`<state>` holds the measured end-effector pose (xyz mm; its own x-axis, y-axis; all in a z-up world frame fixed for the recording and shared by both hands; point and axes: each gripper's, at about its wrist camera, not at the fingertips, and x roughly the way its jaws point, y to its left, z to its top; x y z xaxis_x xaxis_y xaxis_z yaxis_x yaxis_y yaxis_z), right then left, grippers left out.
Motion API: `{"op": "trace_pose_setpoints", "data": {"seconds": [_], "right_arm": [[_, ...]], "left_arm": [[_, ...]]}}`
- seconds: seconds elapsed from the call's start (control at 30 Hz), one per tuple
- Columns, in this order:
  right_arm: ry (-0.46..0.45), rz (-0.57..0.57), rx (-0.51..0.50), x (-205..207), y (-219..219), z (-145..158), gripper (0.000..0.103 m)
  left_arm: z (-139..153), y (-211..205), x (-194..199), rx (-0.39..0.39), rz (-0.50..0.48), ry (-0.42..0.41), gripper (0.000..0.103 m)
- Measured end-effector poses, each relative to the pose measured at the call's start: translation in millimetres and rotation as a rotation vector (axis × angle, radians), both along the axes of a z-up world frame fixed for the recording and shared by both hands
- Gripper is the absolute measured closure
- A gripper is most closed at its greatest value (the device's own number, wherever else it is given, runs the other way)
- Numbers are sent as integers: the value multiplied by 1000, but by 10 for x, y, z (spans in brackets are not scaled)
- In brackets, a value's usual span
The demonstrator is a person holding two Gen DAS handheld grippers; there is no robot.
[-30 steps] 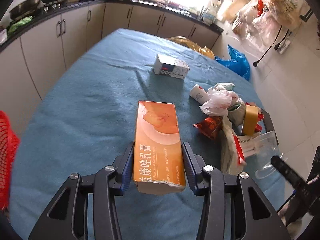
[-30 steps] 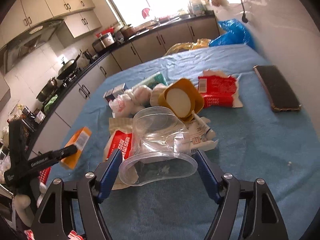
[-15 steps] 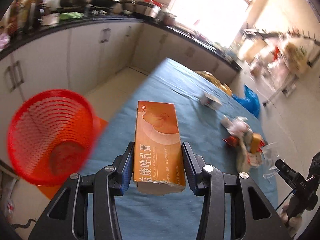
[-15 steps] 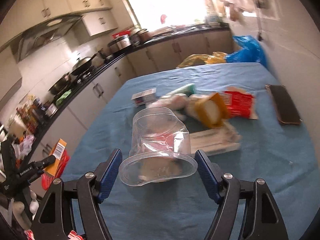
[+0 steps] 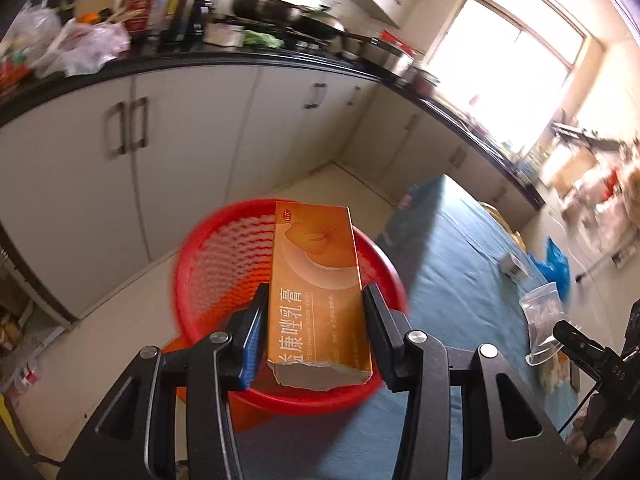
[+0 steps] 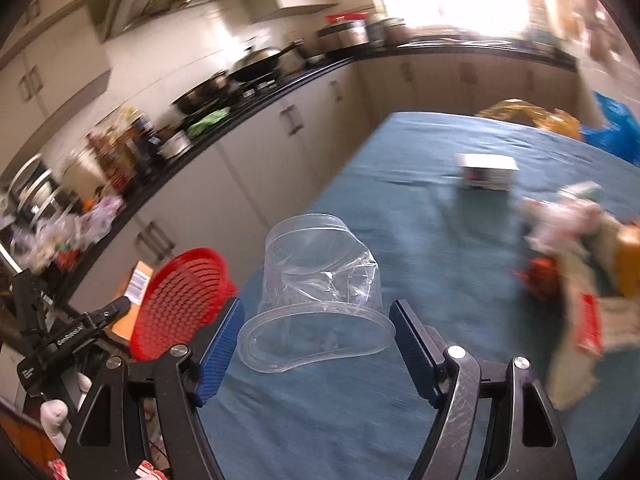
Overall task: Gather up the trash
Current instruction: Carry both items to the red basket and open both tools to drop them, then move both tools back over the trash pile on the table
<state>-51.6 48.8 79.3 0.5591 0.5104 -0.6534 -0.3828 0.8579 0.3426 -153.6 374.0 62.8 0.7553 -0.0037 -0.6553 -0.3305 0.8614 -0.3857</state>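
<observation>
Left tongs (image 5: 316, 334): clamped on one orange box (image 5: 316, 292), pads on its long sides, torn end toward you.
Basket (image 5: 224, 264): one red mesh basket, on the floor just beyond and below the left tips; the box's far end overlaps its mouth in the left view.
Step in hand: dropping the box. Your judgement should be that the box is over the opening, or nearly so.
How to do it well: carry the tips a little farther forward so the whole box sits over the mouth, tilt its far end down, then part the pads fully; a half release may let the box catch on the near rim.
Right tongs (image 6: 316, 340): one clear cup (image 6: 320, 280), crumpled, lies between the pads with its rim toward you; a gap shows on each side, so whether they pinch it cannot be told.
Cup's route: the basket (image 6: 180, 300) is ahead-left of the right tips, beside the table (image 6: 400, 220) edge; swing left once the left tongs are out of the way.
Trash left on table: one white box (image 6: 486, 172) well ahead-right of the right tips; one blurred heap (image 6: 576, 264) of wrappers far right, count not readable.
</observation>
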Motion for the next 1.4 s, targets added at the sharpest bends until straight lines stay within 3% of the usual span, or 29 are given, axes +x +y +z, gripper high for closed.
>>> {"op": "trace_pose_setpoints", "data": {"seconds": [0.33,0.6,0.67,0.73,0.9,1.13,1.4], "right_arm": [[71,192,113,273,1103,-100,23],[153,243,199,385,1453,-285,22],[160,248,205,378,1480,-308,20],[166,242,206,372,1468,-322,18],[167,212,220,365,1268,-301,18],[132,134,198,292,818,-255,18],[-37,-31,117,103,177,-166,14]], "left_arm": [[-43,410,-7,0,35,-3,59],[-139,304,73,-17,-11,16,58],[-128,314,54,-20,-12,9,50],[-101,316,13,-19,-2,-3,43],[-36,279,-38,7,6,-6,42],[101,79,-102,102,22,-13,42],[234,-250,-54,153,-20,-21,42]]}}
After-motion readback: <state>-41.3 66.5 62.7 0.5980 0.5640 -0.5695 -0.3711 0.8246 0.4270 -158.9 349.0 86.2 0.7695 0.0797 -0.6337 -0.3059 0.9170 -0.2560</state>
